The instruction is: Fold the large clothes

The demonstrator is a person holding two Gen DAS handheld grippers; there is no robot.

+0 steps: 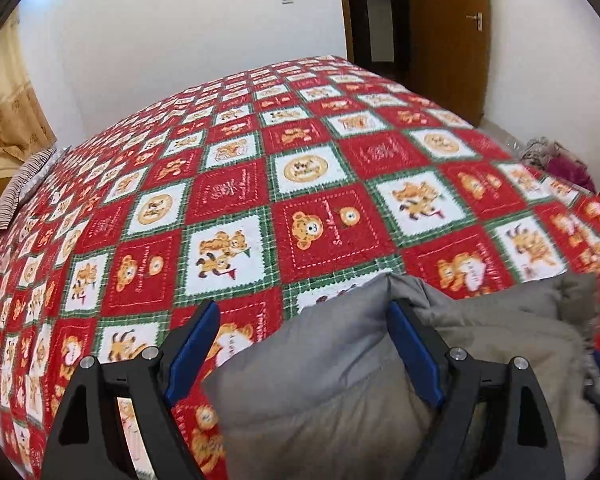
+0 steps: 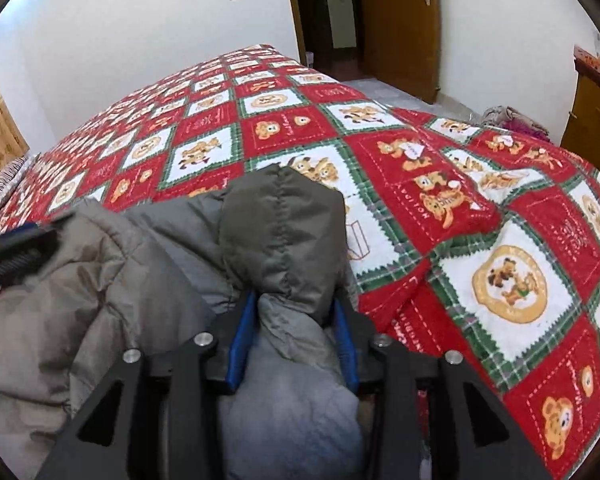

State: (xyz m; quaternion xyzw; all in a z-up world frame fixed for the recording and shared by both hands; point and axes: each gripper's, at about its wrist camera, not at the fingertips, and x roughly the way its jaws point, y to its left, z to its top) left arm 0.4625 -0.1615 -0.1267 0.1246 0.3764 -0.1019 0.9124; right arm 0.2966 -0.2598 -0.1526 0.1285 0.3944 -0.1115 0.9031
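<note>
A grey padded jacket (image 1: 332, 384) lies bunched at the near edge of a bed with a red, white and green bear-print quilt (image 1: 284, 200). My left gripper (image 1: 300, 340) is open, its blue-padded fingers (image 1: 192, 348) wide apart, with a fold of the jacket between them. In the right wrist view the jacket (image 2: 100, 280) spreads to the left, and my right gripper (image 2: 296, 340) is shut on a bunched fold of the jacket (image 2: 284, 232) that stands up between the pads. The quilt (image 2: 500, 240) lies beyond.
A wooden door (image 1: 448, 32) and dark doorway stand at the far right corner. Clothes (image 1: 556, 160) are heaped beyond the bed's right side. A striped cloth (image 1: 24, 184) lies at the bed's left edge, by curtains. A wooden cabinet (image 2: 596, 112) stands at right.
</note>
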